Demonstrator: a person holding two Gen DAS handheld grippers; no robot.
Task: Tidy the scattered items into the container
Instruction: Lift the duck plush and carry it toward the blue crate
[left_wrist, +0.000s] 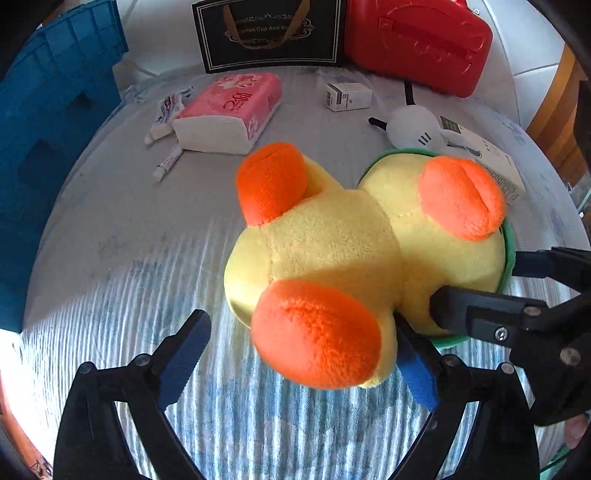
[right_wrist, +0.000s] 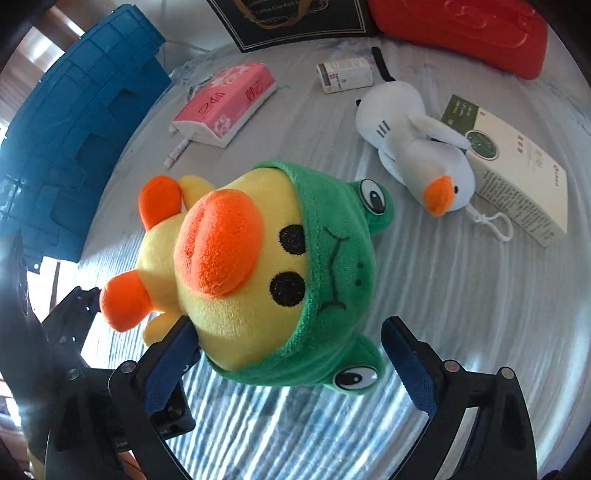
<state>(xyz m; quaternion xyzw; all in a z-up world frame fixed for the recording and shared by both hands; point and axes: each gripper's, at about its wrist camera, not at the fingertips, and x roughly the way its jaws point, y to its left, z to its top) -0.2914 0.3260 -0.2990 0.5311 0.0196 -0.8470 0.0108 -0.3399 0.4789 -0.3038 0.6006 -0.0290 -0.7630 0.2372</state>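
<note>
A yellow duck plush with orange feet, an orange beak and a green frog hood lies on the striped cloth. My left gripper stands open around its near orange foot; the right finger touches the plush and the left one is clear of it. My right gripper stands open around the hooded head, with its left finger against the yellow face and the right one apart from the hood. The blue crate stands at the left edge, also seen as the crate in the right wrist view.
Behind the duck lie a pink tissue pack, two small tubes, a small white box, a white goose plush and a white-and-green box. A black gift bag and a red case stand at the back.
</note>
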